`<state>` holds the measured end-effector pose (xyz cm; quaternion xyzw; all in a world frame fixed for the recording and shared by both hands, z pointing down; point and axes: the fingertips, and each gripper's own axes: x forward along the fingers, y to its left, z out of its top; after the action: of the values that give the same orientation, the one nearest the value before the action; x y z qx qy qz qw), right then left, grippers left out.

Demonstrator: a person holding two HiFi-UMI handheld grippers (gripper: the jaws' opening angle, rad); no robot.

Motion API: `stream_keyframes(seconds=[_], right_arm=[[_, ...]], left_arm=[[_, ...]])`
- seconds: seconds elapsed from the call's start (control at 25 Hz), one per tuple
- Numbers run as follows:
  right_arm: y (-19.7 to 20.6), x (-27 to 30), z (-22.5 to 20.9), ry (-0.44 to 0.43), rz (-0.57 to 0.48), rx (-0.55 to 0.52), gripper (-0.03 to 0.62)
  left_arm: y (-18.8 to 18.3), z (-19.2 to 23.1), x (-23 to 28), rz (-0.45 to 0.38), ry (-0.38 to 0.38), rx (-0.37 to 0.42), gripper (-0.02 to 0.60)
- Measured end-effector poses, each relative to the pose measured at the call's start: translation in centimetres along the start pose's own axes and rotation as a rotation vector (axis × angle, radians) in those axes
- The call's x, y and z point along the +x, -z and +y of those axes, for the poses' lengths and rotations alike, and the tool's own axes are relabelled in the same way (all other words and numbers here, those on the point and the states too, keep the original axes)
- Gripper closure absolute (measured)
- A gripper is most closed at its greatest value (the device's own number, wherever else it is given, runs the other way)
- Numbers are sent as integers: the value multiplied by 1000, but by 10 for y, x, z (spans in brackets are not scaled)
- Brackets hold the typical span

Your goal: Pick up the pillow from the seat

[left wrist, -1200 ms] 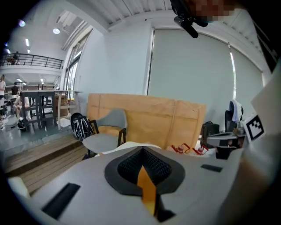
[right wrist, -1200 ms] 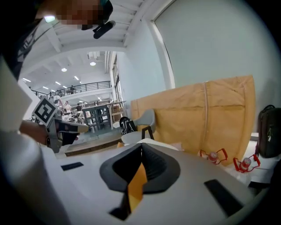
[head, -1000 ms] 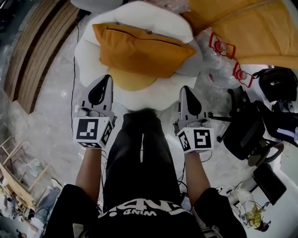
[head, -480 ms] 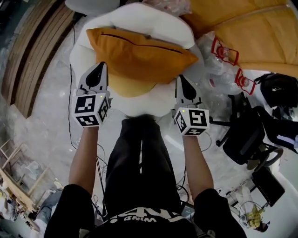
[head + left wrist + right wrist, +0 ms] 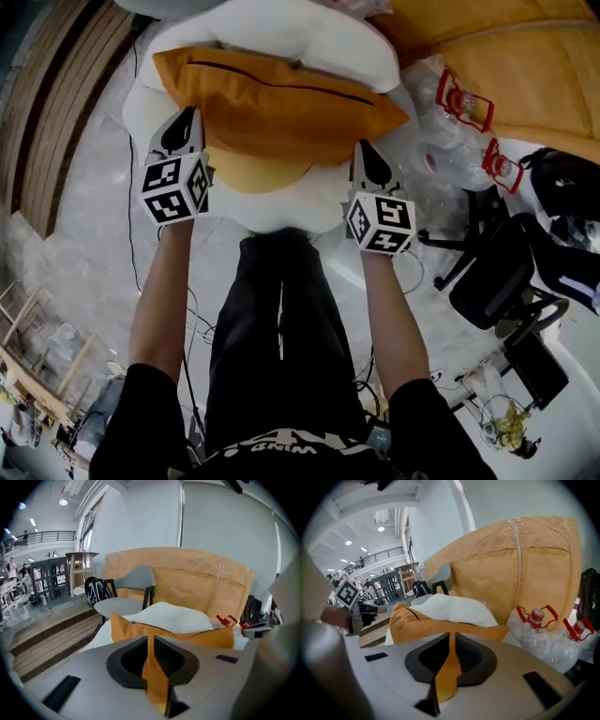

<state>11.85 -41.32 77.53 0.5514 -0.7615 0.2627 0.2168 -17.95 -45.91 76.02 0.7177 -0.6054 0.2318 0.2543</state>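
Left gripper [image 5: 184, 127] pinched the orange pillow [image 5: 281, 103] at its left edge, fabric clamped between the jaws. I logged the right gripper [image 5: 366, 155] clamped likewise at the right edge. Pillow spanned the white seat [image 5: 291, 211].

Large indoor hall: mezzanine railing [image 5: 47, 536], ceiling lights [image 5: 63, 502], wooden steps [image 5: 47, 637], marble floor [image 5: 84, 244], office chair [image 5: 492, 272].

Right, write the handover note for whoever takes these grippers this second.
Left gripper: shut on the left end of the orange pillow.
Right gripper: shut on its right end.
The orange pillow lies across the white seat, over a yellow cushion.
Done: both ends pinched.
Left to do: raise the orange pillow clear of the white seat.
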Motion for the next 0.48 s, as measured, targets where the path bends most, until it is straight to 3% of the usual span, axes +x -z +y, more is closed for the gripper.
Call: stream_keyframes(seconds=[0.04, 0.12, 0.2, 0.48], right_arm=[[8, 4, -5, 14, 32, 27, 545], [26, 12, -15, 28, 85, 106, 343], [38, 21, -20, 23, 98, 166, 315], [55, 46, -35, 30, 110, 204, 293]], left_arm=[[2, 3, 3, -1, -11, -5, 518], [10, 10, 9, 8, -25, -22, 361], [19, 17, 17, 24, -38, -34, 306], [35, 33, 44, 50, -41, -110, 272]])
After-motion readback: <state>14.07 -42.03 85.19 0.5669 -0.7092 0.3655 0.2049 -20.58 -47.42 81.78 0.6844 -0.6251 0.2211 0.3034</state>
